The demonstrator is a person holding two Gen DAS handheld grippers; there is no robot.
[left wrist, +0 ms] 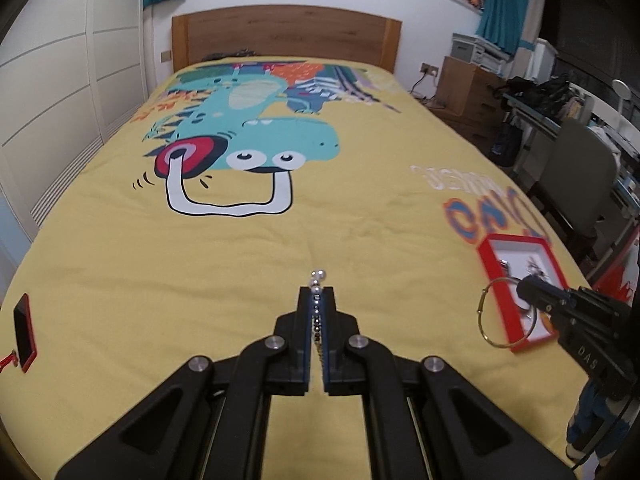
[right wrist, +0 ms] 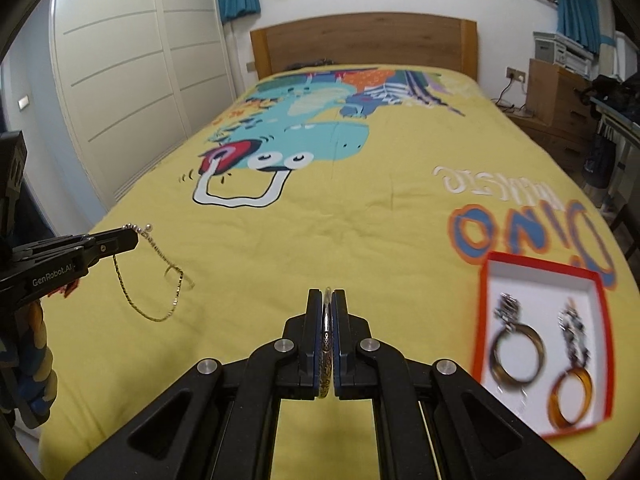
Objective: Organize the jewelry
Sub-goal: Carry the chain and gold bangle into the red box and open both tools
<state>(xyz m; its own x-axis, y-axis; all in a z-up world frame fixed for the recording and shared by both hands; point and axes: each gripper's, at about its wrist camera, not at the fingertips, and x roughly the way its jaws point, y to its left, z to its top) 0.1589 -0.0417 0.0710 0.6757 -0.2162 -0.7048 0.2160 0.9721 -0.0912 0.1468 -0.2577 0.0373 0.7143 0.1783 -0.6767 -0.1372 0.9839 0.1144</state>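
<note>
While our left gripper [left wrist: 316, 292] is pinching the bead chain [right wrist: 160, 280], our right gripper [right wrist: 328, 294], fingers clamping the bangle [left wrist: 490, 312], is hanging nearer the red tray [right wrist: 602, 312], lying to its right.

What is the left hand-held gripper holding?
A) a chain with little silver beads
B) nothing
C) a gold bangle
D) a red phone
A: the left hand-held gripper is shut on a beaded chain, whose silver beads poke out past its fingertips and whose gold loop dangles over the yellow bedspread.
</note>
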